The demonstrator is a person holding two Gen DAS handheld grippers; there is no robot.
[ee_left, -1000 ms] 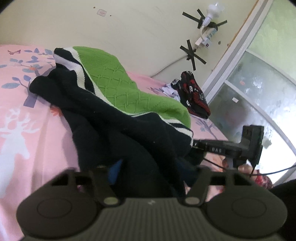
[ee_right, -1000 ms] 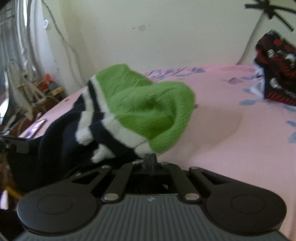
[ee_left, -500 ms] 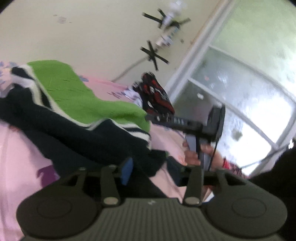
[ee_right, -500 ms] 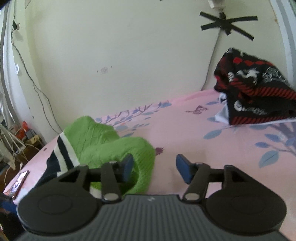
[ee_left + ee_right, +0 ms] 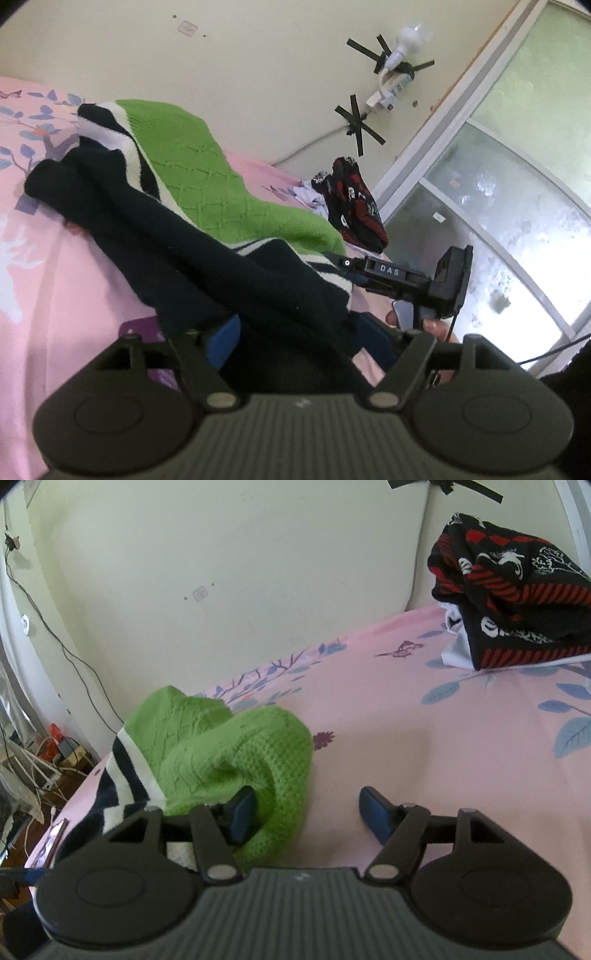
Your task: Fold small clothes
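A knitted sweater (image 5: 207,192), green with navy and white stripes, lies crumpled on the pink flowered bed sheet (image 5: 55,266). Its navy part runs down between the fingers of my left gripper (image 5: 295,339). Those jaws are opening, and the blue pads stand apart from the loose cloth. In the right wrist view the green end of the sweater (image 5: 229,753) rests on the sheet (image 5: 443,746). My right gripper (image 5: 308,812) is opening too; its left pad touches the green knit, and only sheet shows in the gap. The right gripper (image 5: 391,275), held by a hand, shows in the left wrist view.
A folded black-and-red garment (image 5: 509,602) on a white one sits at the bed's far right corner by the wall. A window (image 5: 498,206) lies beyond it. A phone (image 5: 55,838) rests at the bed's left edge, above cables (image 5: 44,768) on the floor.
My right gripper went from shut on the green hem to open, and the green end dropped onto the sheet. The left jaws have spread wider around the navy cloth.
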